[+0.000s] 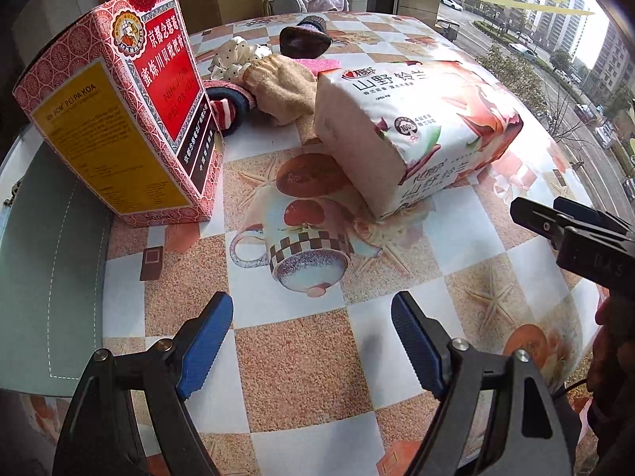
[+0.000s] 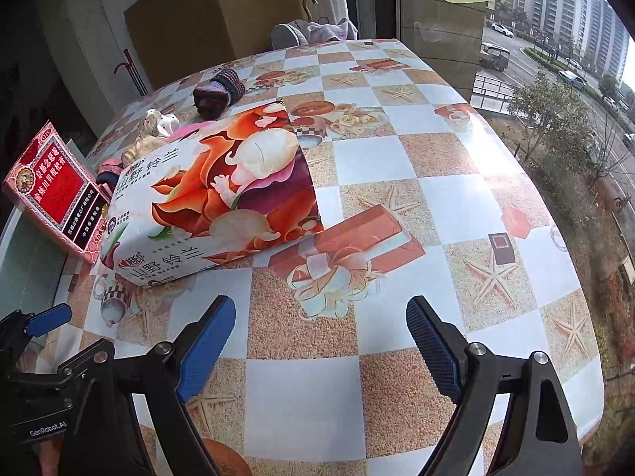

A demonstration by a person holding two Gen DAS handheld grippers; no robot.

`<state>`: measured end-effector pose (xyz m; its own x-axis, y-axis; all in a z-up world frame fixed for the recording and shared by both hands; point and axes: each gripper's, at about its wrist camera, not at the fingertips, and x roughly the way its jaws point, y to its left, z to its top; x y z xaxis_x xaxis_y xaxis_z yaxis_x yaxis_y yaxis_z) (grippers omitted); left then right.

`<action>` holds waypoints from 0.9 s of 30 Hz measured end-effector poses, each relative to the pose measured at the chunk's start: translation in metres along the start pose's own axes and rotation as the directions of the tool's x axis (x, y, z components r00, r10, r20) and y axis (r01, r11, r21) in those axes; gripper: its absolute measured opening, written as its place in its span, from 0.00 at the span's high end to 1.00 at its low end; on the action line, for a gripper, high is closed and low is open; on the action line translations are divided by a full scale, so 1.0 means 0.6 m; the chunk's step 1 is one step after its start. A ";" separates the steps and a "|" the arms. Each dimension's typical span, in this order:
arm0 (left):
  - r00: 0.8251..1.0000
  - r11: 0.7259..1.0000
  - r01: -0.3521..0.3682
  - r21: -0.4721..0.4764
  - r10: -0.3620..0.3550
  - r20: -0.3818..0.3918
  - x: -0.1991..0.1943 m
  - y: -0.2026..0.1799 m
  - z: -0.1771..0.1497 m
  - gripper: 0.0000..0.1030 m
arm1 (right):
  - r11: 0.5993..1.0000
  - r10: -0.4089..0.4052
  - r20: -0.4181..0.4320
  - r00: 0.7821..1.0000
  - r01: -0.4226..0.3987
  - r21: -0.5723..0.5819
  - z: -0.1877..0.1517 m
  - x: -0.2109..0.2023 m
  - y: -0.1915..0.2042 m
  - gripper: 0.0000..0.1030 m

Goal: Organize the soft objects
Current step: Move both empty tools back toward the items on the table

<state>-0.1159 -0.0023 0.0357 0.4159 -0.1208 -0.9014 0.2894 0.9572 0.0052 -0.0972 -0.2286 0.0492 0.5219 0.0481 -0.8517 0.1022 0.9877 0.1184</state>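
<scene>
A soft pack of tissues point(image 1: 412, 131) point(image 2: 214, 194) with orange flower print lies on the checked tablecloth point(image 1: 301, 361) point(image 2: 444, 158). Behind it sit a beige mitt point(image 1: 278, 85), a polka-dot scrunchie point(image 1: 234, 55) point(image 2: 160, 121), a striped rolled sock point(image 1: 230, 103), a pink cloth point(image 1: 321, 64) and a dark knitted roll point(image 1: 303, 39) point(image 2: 218, 91). My left gripper point(image 1: 313, 341) hovers open over bare cloth in front of the pack. My right gripper point(image 2: 321, 349) is open too, nearer the table's front edge. Neither holds anything.
A tall red medicine carton point(image 1: 119, 119) point(image 2: 55, 194) stands upright left of the tissues. A pale green mat point(image 1: 51, 277) lies at the table's left edge. A window point(image 2: 555, 79) runs along the right side. Boxes and a bag point(image 2: 285, 33) stand beyond the far edge.
</scene>
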 end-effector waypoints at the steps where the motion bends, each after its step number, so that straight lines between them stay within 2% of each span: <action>1: 1.000 1.000 0.005 -0.009 -0.005 -0.007 0.004 0.004 -0.002 0.18 | 1.000 0.004 -0.009 1.000 -0.004 0.000 -0.003 0.004 0.001 0.13; 3: 1.000 1.000 0.005 -0.025 -0.006 -0.027 0.015 0.009 -0.008 0.17 | 1.000 0.010 -0.034 0.999 -0.010 0.005 -0.012 0.015 0.003 0.13; 5: 1.000 1.000 0.002 -0.024 -0.002 0.006 0.011 0.010 -0.018 0.16 | 1.000 -0.009 -0.019 1.000 0.008 -0.024 -0.020 0.015 0.009 0.13; 9: 1.000 1.000 0.006 -0.021 -0.006 0.026 0.007 0.010 -0.026 0.13 | 0.998 -0.033 -0.009 0.999 0.033 -0.054 -0.027 0.018 0.018 0.13; 11: 0.999 1.000 0.010 -0.019 -0.009 0.046 0.007 0.010 -0.031 0.11 | 0.996 -0.032 -0.003 0.999 0.032 -0.079 -0.033 0.021 0.025 0.05; 13: 0.997 1.000 0.006 -0.016 -0.004 0.071 0.006 0.007 -0.039 0.08 | 0.988 -0.069 0.008 0.998 0.069 -0.139 -0.043 0.026 0.041 0.01; 14: 0.997 1.000 0.003 -0.020 -0.002 0.075 0.007 0.007 -0.041 0.08 | 0.986 -0.069 0.021 0.997 0.072 -0.151 -0.046 0.024 0.045 0.01; 17: 0.998 1.000 0.011 -0.012 -0.010 0.061 0.012 0.006 -0.038 0.03 | 0.986 -0.055 -0.010 0.998 0.053 -0.158 -0.043 0.023 0.042 0.01; 19: 0.998 1.000 0.010 -0.010 -0.010 0.059 0.014 0.004 -0.036 0.01 | 0.990 -0.030 -0.042 0.999 0.024 -0.136 -0.037 0.017 0.034 0.01; 21: 0.998 1.000 0.012 -0.010 -0.011 0.064 0.013 0.003 -0.037 0.01 | 0.995 0.028 -0.029 0.999 -0.031 -0.090 -0.026 -0.007 0.022 0.01; 24: 0.997 1.000 0.009 -0.014 -0.008 0.074 0.012 0.001 -0.039 0.01 | 0.991 0.099 0.054 0.994 -0.093 -0.099 0.013 -0.062 0.025 0.01; 27: 0.997 1.000 0.003 -0.017 -0.002 0.079 0.012 0.000 -0.039 0.00 | 0.970 0.162 0.134 0.978 -0.133 -0.203 0.088 -0.098 0.063 0.01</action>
<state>-0.1330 0.0030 0.0189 0.4824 -0.1433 -0.8641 0.2763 0.9611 -0.0051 -0.0796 -0.2021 0.1308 0.6402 0.1875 -0.7450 -0.1422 0.9819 0.1249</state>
